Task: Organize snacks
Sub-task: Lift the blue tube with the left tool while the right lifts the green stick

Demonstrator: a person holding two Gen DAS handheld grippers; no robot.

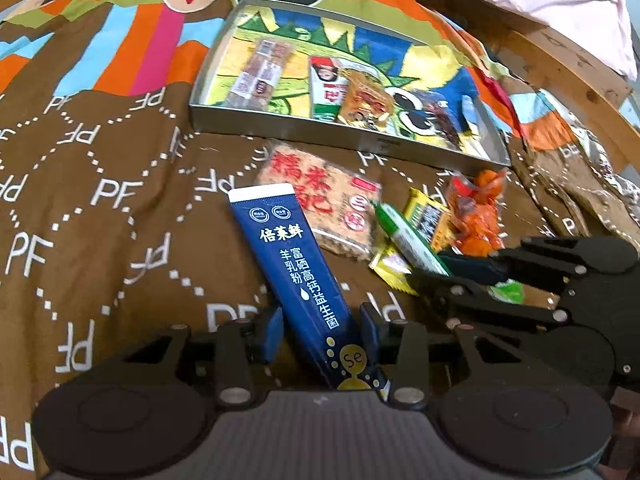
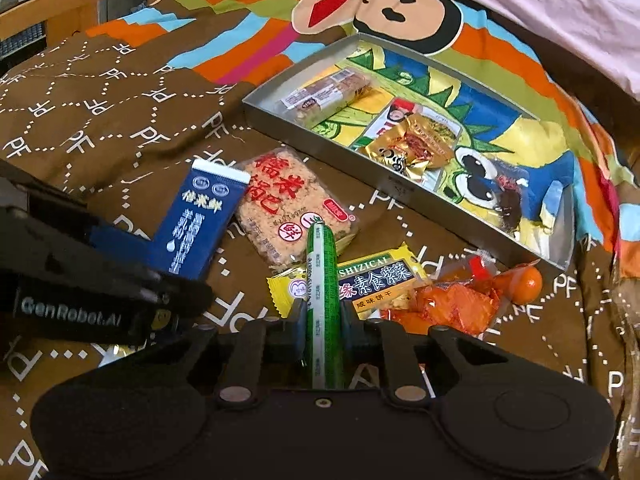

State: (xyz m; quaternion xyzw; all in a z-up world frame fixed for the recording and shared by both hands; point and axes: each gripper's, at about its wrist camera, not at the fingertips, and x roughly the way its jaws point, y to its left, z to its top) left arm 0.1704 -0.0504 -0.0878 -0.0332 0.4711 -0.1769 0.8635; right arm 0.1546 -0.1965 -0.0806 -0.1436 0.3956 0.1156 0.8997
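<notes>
My left gripper [image 1: 322, 328] is shut on the lower end of a dark blue sachet [image 1: 292, 256], which tilts up off the brown bedspread. In the right wrist view the same sachet [image 2: 200, 220] sticks out of that gripper [image 2: 170, 274] at the left. My right gripper [image 2: 323, 320] is shut on a thin green stick snack [image 2: 320, 272], seen from the left wrist as the stick [image 1: 404, 236] in the right gripper [image 1: 434, 270]. Behind them lies an open metal tin [image 2: 320, 148] with several snack packs inside.
Loose on the spread lie a rice cracker pack [image 2: 288, 208], a yellow biscuit pack [image 2: 376, 280] and an orange packet [image 2: 452, 304]. The tin [image 1: 320, 128] holds a wrapped bar [image 1: 260, 72] and a gold packet [image 1: 368, 100]. A pink blanket [image 2: 540, 4] and a wooden frame [image 1: 568, 56] lie beyond.
</notes>
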